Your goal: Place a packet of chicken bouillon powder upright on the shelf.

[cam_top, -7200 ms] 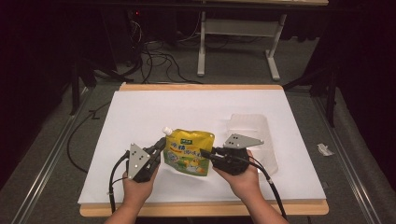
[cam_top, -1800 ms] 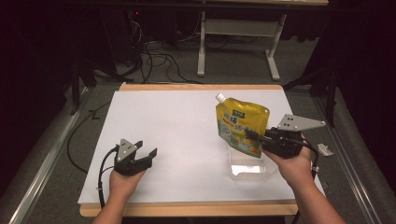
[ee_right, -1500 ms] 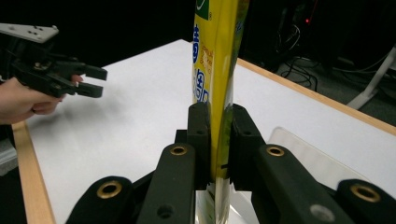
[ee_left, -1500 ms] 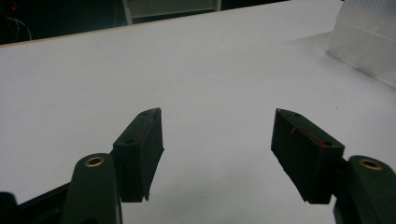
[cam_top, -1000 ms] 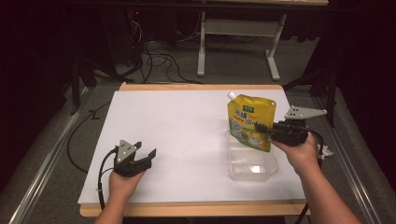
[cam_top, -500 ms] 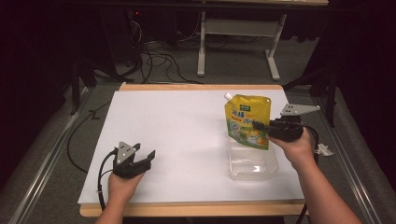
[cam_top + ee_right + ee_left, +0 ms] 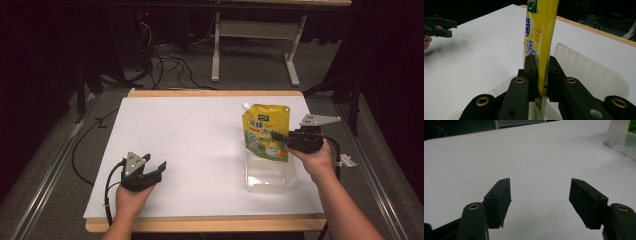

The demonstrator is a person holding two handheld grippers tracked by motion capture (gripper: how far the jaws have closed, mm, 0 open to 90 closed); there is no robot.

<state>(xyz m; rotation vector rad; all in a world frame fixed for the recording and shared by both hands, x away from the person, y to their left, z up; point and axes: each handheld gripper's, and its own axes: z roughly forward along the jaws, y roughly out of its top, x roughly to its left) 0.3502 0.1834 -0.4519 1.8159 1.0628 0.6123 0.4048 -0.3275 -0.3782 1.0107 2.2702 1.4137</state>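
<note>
Looking down from the high view: yellow spout pouch [image 7: 265, 131] held upright over the clear plastic tub [image 7: 270, 172] at the bench's [image 7: 190, 135] right side, long axis near vertical, white spout at the top left corner, printed face toward the camera. Green label patch near the top, writing too small to read. Right claw [image 7: 278, 136] clenched on the pouch's right edge. Left claw [image 7: 159, 167] resting low at the near left, well apart, released and grasping nothing.

Left gripper view: both pads spread wide over bare white bench, tub corner at the far right.

Right gripper view: pouch edge-on, pinched between the two pads, rising straight up; blue characters and a green logo, not legible; tub rim curving behind.
</note>
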